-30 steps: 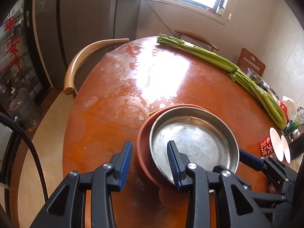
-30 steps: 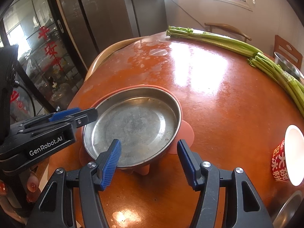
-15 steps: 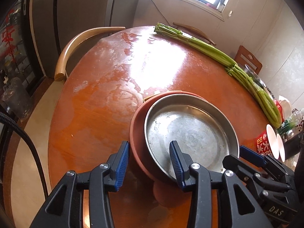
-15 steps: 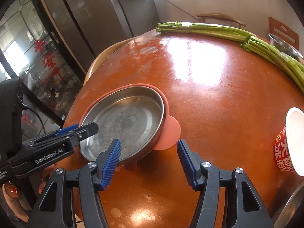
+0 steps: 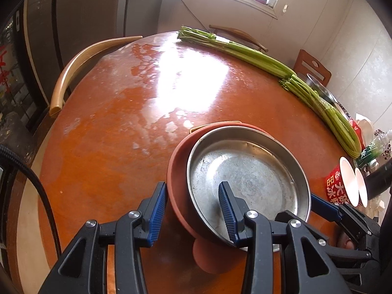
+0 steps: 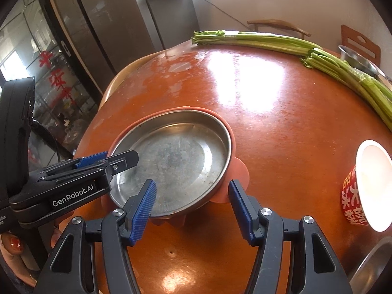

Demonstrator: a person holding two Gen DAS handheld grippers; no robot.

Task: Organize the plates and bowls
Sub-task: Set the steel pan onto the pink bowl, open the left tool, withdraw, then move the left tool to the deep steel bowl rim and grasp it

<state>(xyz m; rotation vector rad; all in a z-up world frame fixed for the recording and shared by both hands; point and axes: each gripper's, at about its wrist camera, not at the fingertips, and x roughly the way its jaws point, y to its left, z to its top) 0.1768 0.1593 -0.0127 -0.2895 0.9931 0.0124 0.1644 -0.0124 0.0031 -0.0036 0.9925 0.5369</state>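
Observation:
A round steel plate [image 5: 247, 178] sits inside a terracotta silicone bowl [image 5: 178, 191] with tabs, near the front of the round orange table [image 5: 117, 134]. My left gripper [image 5: 193, 210] is open, its jaws astride the near rims of both, one finger inside the plate. In the right wrist view the steel plate [image 6: 176, 159] rests in the silicone bowl [image 6: 238, 169]. My right gripper [image 6: 192, 208] is open astride their near right rim. The left gripper [image 6: 107, 159] also reaches over the plate's left rim there.
Long green celery stalks [image 5: 269, 61] lie across the far and right side of the table. Red paper bowls with white insides [image 6: 365, 186] stand at the right. A steel bowl [image 6: 360, 58] sits at the far right. Wooden chairs [image 5: 73, 66] ring the table.
Both grippers have closed in on the stacked plate and bowl, jaws still open. In the right wrist view the stack has slid toward the middle.

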